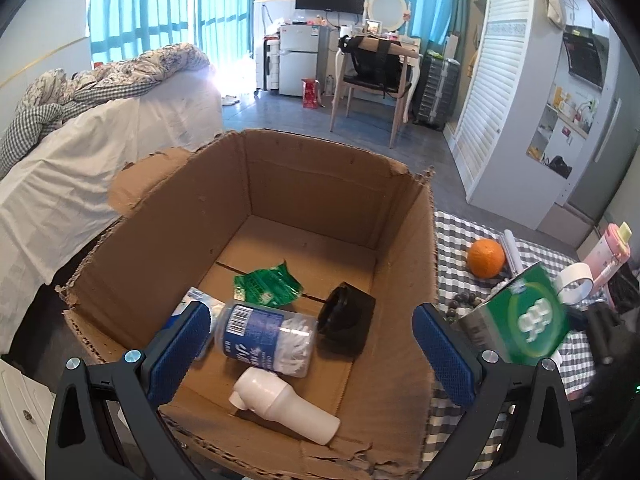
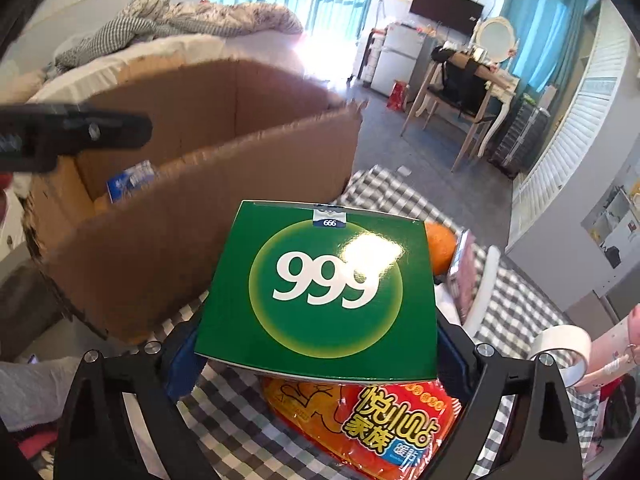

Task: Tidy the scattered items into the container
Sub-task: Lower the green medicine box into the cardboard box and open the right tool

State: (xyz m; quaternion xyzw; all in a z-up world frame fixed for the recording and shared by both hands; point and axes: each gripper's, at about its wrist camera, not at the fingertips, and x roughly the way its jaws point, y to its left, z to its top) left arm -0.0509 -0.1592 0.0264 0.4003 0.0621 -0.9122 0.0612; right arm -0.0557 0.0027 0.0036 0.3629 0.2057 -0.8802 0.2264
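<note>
A checked cloth [image 1: 532, 280] is spread at the right of the frame. On it are seen a cardboard box [image 1: 168, 240], an orange [image 1: 486, 258], beads [image 1: 464, 302], a tape roll [image 1: 574, 282] and a red packet [image 2: 372, 420].

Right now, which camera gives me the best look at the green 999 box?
The right wrist view: the green 999 box fills the centre, sharp, held in the right gripper. The left wrist view shows it only small and blurred, outside the cardboard box.

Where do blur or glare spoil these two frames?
Left wrist: the green box is smeared by motion blur, the carton sharp. Right wrist: glare whitens the box's last 9, and the left gripper is blurred.
</note>
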